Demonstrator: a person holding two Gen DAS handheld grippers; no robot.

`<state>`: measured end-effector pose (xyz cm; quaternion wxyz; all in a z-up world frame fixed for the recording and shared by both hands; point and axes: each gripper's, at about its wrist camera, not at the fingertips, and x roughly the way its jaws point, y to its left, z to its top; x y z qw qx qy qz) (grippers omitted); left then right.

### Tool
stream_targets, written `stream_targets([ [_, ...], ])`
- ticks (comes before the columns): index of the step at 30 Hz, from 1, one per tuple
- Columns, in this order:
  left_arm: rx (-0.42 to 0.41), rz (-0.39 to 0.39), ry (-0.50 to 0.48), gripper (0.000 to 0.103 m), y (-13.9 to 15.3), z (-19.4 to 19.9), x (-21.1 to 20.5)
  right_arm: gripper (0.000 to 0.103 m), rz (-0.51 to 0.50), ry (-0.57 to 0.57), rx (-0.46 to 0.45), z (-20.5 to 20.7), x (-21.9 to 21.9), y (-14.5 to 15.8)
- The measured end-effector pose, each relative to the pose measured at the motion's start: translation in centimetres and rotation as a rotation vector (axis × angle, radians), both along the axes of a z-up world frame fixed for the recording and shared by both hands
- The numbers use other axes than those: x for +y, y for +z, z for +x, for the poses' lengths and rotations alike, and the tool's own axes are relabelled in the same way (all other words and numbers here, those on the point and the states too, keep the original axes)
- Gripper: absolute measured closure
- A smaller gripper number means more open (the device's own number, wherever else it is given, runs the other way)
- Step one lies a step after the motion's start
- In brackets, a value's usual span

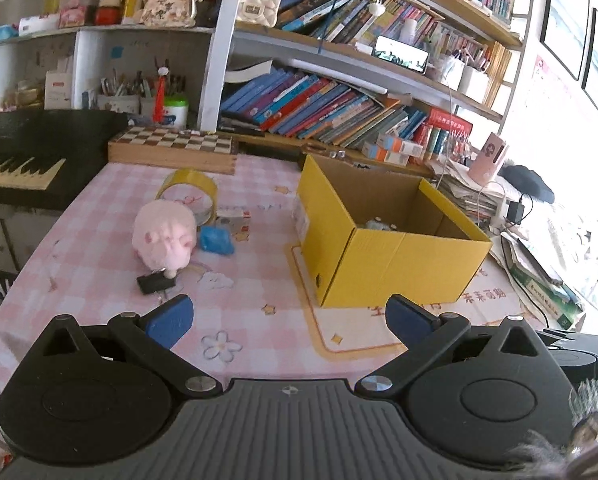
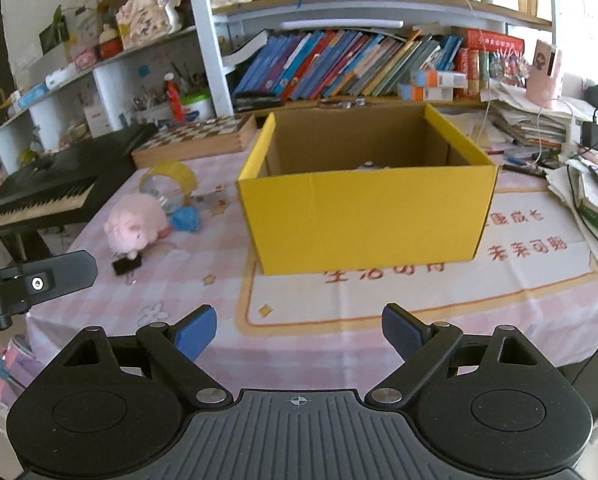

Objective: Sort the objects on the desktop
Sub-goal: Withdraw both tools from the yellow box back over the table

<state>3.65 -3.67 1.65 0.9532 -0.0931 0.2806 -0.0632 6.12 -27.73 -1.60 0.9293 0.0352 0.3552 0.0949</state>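
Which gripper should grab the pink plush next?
Left, probably. The left gripper, open and empty, faces the pink plush closely; the right gripper faces the yellow box, plush off to its side.

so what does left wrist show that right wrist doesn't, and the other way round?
Only left wrist: its own open left gripper, empty.

Only right wrist: its own open right gripper, empty, and part of the other gripper's black body at the left edge.

Both: yellow box with something small inside, pink plush toy, blue crumpled item, yellow tape roll, small black object, chessboard, keyboard.
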Motion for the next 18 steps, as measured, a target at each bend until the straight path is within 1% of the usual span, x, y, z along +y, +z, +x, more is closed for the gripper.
stream_targets([
  [4, 0.023, -0.051, -0.04, 0.0, -0.4, -0.9, 1.4, 0.011, -0.001, 0.0, 0.015, -0.8, 1.1, -0.1],
  [6, 0.023, -0.059, -0.06, 0.0, -0.4, -1.4, 1.9, 0.011, 0.0, -0.005, 0.014, -1.2, 1.6, -0.1],
  [9, 0.002, -0.035, -0.064, 0.0, -0.1, -2.3, 2.4, 0.011, 0.008, -0.008, 0.007, -1.6, 2.4, 0.0],
  [13, -0.02, 0.029, -0.051, 0.0, 0.3, -3.2, 2.9, 0.011, 0.015, 0.006, -0.002, -2.3, 3.5, 0.2],
  [18, -0.008, -0.003, -0.034, 0.0, 0.0, -3.8, 5.0, 0.011, 0.008, 0.03, -0.005, -2.9, 5.3, 0.2],
])
